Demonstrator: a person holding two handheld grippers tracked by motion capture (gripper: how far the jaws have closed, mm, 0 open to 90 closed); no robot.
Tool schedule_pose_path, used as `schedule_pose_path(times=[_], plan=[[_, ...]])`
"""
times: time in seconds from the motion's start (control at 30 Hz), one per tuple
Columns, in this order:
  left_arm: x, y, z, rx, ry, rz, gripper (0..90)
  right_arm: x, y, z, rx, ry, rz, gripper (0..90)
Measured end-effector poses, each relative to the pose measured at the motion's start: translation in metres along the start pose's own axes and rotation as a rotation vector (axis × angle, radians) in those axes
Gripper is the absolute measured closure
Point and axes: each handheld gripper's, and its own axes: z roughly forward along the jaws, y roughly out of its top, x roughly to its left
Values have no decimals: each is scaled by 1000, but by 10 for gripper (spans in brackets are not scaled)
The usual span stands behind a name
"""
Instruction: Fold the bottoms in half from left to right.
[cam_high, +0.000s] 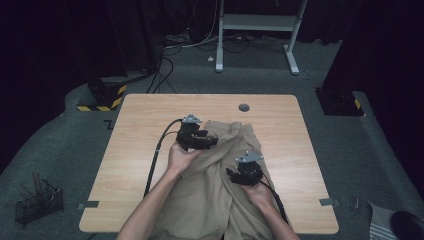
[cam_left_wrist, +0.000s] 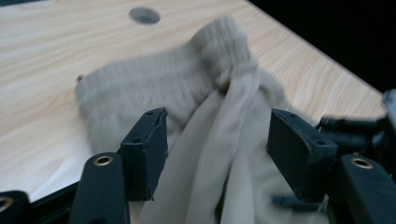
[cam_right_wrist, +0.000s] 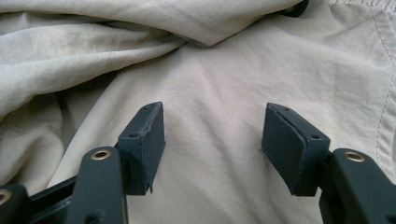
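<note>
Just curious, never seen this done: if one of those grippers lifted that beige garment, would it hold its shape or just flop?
Probably flop: the beige garment lies in soft folds and creases. It looks thin, so likely light. Its ribbed cuff seems thicker and may offer a firmer hold.

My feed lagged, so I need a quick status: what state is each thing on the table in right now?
Beige garment: crumpled, partly folded over itself, hanging over the table's near edge.
Ribbed cuff: bunched, lying flat on the table.
Left claw: open, a fabric fold between the jaws, not pinched.
Right claw: open, over smooth fabric.
Table: far part bare wood.
</note>
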Motion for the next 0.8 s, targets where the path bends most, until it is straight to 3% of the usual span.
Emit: schedule_pose_path(times=[0.13, 0.27, 0.4, 0.5, 0.57, 0.67, 0.8], plan=[[-4, -17, -6, 22, 13, 31, 367, -3, 0, -5, 13, 34, 40, 382], [-3, -25, -5, 46, 17, 14, 406, 1, -4, -16, 3, 29, 32, 387], [0, -28, 4, 105, 18, -6, 612, 9, -7, -12, 23, 24, -25, 379], [8, -27, 7, 114, -13, -32, 790, 13, -3, -5, 8, 24, -23, 382], [13, -22, 7, 96, -18, -56, 867, 15, 3, 2, 7, 27, -26, 382], [19, -7, -1, 29, -46, -90, 880, 16, 14, 15, -1, 18, -18, 388], [16, 19, -14, -57, -107, -118, 882, 26, 32, 35, -3, 16, -18, 396]])
